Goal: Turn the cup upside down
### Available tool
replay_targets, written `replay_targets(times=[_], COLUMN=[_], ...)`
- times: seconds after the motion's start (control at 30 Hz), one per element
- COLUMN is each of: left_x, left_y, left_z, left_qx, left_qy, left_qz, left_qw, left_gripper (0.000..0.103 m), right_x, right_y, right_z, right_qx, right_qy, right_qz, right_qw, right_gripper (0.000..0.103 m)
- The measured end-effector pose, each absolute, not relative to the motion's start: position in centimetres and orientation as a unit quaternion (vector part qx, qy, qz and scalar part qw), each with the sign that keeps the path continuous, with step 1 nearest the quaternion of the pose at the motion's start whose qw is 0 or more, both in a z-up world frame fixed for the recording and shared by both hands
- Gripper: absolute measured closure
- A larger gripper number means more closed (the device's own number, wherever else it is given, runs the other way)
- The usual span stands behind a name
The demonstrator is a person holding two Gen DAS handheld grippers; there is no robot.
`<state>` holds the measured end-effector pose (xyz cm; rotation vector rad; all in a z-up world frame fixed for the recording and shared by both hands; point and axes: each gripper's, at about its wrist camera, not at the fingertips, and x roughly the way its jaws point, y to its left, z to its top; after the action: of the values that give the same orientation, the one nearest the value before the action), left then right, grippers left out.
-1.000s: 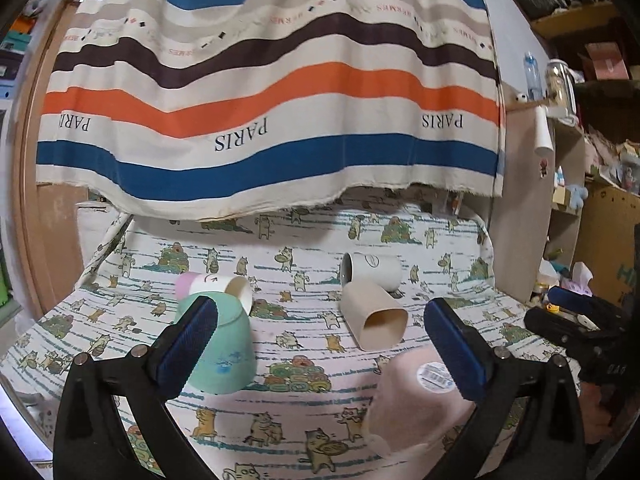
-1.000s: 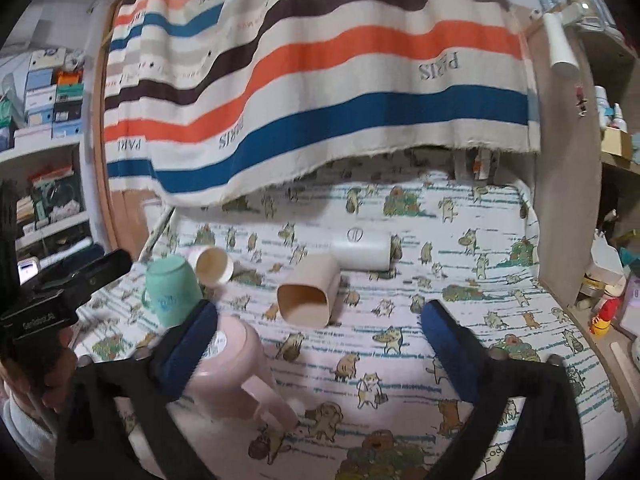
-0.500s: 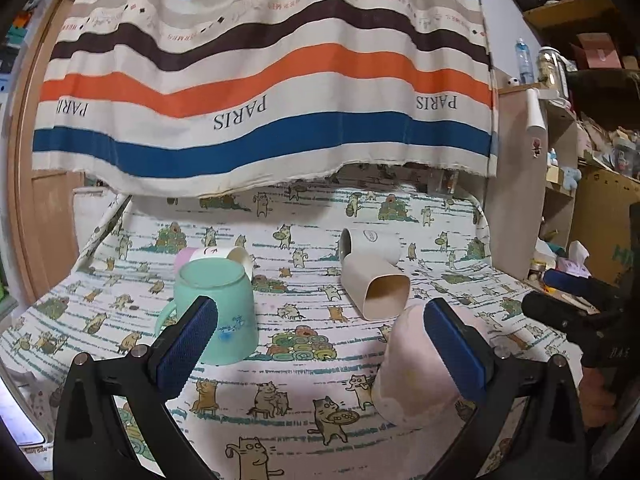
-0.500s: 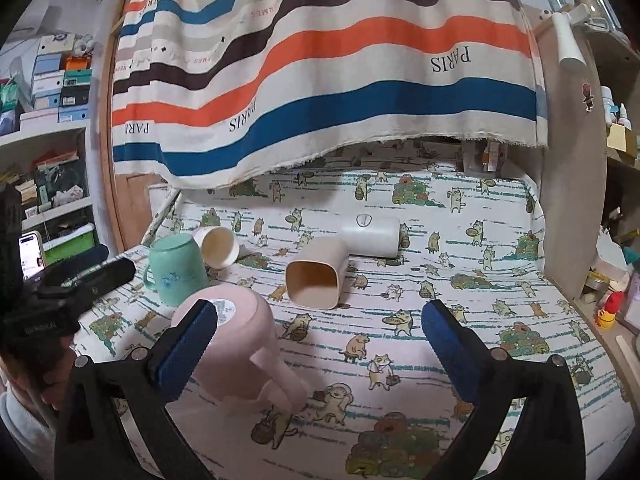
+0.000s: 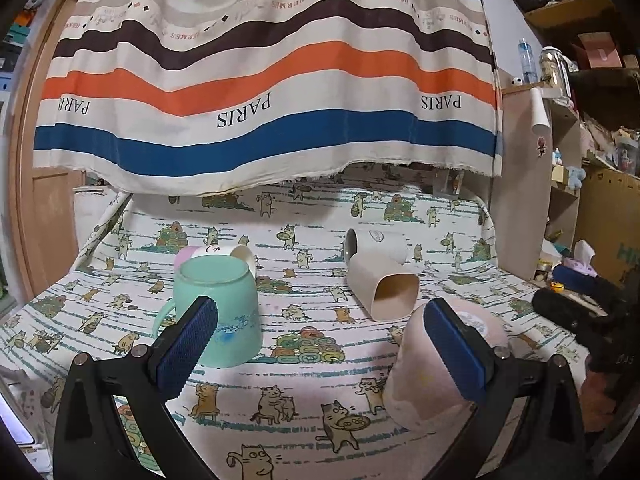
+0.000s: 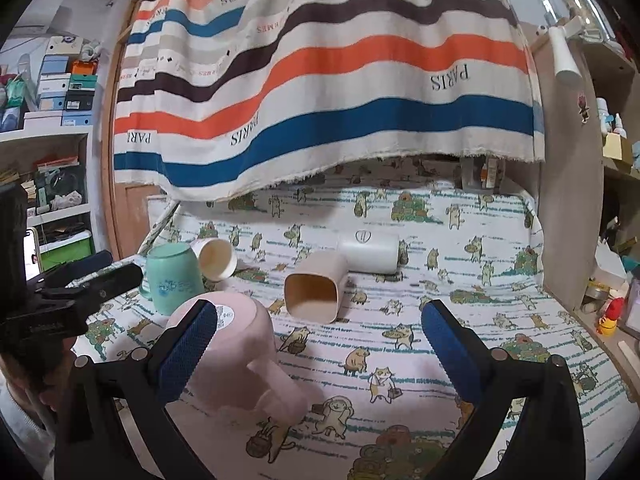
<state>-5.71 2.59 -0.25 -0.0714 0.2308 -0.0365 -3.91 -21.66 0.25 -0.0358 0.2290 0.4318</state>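
Fingers on both grippers sat spread wide with nothing between them, pulled back from the cups over the last second.

Left gripper [image 5: 320, 344] and right gripper [image 6: 320, 340] had backed off; pink cup [image 6: 236, 344] and green mug [image 5: 218, 300] stood mouth-down on the cat-print cloth [image 6: 460, 312], so those looked done. Beige square cup [image 6: 316, 290], white cup [image 6: 370, 252] and small cup [image 6: 216, 258] lay sideways, clustered close.

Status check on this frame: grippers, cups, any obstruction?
Left gripper and right gripper open, holding nothing. Pink cup and green cup upside down; beige cup on its side. Nothing blocking.
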Motion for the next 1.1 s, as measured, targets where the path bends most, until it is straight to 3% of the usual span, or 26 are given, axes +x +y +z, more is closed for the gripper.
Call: replay_targets(times=[1.1], left_x=[-5.73], left_y=[2.74], left_z=[-0.68], left_qx=[-0.036], left_qy=[0.108], left_qz=[-0.023], left_qw=[0.993], left_gripper=[0.000], right_x=[-4.47], right_y=[-21.31], right_z=[-0.61], right_qx=[-0.031], right_qy=[0.079], right_qz=[0.205], right_qw=[0.975], right_gripper=[0.000])
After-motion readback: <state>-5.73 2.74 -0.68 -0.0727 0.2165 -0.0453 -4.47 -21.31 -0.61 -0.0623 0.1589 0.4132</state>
